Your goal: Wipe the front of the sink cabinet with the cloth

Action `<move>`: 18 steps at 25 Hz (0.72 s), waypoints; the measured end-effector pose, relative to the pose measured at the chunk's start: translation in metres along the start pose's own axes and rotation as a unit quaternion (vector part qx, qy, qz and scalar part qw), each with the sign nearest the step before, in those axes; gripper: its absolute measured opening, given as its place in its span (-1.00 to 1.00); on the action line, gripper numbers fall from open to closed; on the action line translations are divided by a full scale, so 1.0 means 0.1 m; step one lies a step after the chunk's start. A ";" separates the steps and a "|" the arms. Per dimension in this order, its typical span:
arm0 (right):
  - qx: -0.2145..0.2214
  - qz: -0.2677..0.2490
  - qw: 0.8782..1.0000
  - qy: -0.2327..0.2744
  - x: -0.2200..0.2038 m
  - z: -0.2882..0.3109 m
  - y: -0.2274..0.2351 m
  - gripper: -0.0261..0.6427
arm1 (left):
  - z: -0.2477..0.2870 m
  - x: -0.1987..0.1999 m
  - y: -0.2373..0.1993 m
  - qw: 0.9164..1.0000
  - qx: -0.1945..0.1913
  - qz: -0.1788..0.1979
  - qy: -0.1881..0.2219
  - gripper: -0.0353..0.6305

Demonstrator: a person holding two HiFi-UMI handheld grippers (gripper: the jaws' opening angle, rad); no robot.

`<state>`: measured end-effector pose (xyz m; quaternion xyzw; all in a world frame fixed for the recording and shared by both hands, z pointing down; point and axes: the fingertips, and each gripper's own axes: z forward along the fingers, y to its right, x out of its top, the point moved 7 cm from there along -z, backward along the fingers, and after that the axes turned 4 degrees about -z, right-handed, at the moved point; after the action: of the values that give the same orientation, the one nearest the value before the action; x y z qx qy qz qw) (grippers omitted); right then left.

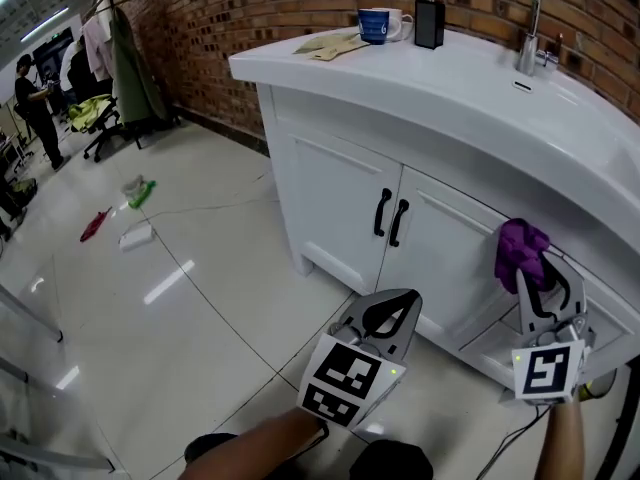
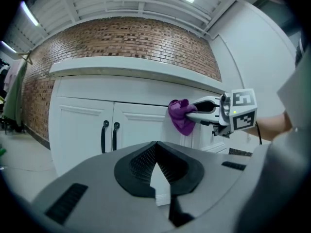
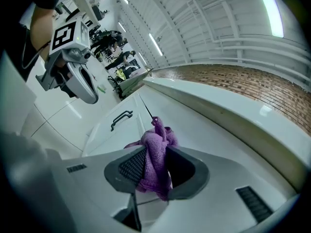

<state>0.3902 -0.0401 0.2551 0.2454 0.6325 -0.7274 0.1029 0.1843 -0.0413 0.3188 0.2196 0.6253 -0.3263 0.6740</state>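
**Q:** Where's your head cam looking?

**A:** From up high, steeply down at the sink cabinet (image 1: 340, 188) front and the floor (image 1: 180, 298), with your left tool (image 1: 390, 313) and right tool (image 1: 538, 273) low in frame.

**Q:** And the tool cams?

**A:** Your left one sits low, set back, facing the cabinet square on, your right tool off to its right. Your right one is close up to the cabinet, looking along its front, your left tool upper left. All three catch the black door handles (image 1: 390, 216).
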 end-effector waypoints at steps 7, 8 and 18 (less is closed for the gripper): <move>0.012 0.019 1.000 0.013 0.39 0.51 -0.19 -0.58 | -0.19 -0.03 -0.16 1.000 0.031 -0.004 0.001 -0.88; 0.013 0.019 1.000 0.014 0.46 0.58 -0.23 -0.58 | -0.22 -0.04 -0.19 0.999 0.036 -0.006 0.001 -0.88; 0.028 0.012 0.999 0.020 1.03 1.25 -0.45 -0.58 | -0.42 -0.05 -0.61 0.997 0.079 -0.016 -0.004 -0.88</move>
<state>0.2528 -0.1367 0.2541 0.2708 0.6111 -0.7380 0.0922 0.1117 -0.0532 0.3254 0.2603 0.5982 -0.3864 0.6520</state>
